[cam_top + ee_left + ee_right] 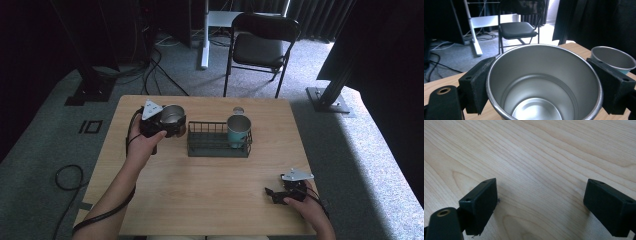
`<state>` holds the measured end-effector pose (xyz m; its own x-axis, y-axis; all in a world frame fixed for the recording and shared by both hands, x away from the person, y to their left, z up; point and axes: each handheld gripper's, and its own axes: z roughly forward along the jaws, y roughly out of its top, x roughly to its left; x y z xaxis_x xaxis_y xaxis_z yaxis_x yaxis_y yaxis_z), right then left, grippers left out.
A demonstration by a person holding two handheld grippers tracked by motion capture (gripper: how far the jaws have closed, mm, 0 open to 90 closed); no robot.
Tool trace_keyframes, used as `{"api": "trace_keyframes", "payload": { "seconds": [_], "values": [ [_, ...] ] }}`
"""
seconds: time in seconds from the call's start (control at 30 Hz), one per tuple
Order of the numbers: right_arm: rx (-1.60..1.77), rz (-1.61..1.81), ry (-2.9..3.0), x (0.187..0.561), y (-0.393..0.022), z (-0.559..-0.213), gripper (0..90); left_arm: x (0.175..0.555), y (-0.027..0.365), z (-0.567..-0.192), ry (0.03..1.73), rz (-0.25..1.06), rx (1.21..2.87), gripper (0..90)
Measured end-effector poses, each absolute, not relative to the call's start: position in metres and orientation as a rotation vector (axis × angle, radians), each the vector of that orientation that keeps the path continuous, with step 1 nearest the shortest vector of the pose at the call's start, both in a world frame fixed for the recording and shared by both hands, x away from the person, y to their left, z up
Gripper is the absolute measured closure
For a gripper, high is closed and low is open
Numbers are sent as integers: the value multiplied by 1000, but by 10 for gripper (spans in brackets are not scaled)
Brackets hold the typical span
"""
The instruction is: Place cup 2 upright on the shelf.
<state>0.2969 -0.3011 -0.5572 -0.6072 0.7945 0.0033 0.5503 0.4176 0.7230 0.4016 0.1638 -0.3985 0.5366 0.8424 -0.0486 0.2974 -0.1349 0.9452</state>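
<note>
An empty steel cup (pixel 172 115) is held upright above the table's far left by my left gripper (pixel 173 125). In the left gripper view its black pads (pixel 477 85) press on both sides of the cup (pixel 541 75), so the gripper (pixel 544 87) is shut on it. Just to its right stands a dark wire rack (pixel 210 146) with a teal cup (pixel 238 131) upright at its right end; the teal cup's rim (pixel 612 57) also shows past the steel cup. My right gripper (pixel 272 194) lies low at the table's near right, open (pixel 540 205) over bare wood.
A small round metal disc (pixel 238 110) lies on the table behind the rack. A black folding chair (pixel 262 45) stands beyond the far edge. Cables trail on the floor at the left. Bare wood (pixel 200 190) spans the near half of the table.
</note>
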Motion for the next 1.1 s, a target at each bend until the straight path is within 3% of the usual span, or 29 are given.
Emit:
{"api": "trace_keyframes", "payload": {
  "seconds": [0.67, 1.1],
  "values": [
    [1158, 1002, 2337, 297, -301, -557, 116, 422, 110, -404, 877, 575, 1721, 139],
    [1158, 1002, 2337, 297, -301, -557, 116, 433, 84, -427, 874, 540, 1755, 139]
  ]
}}
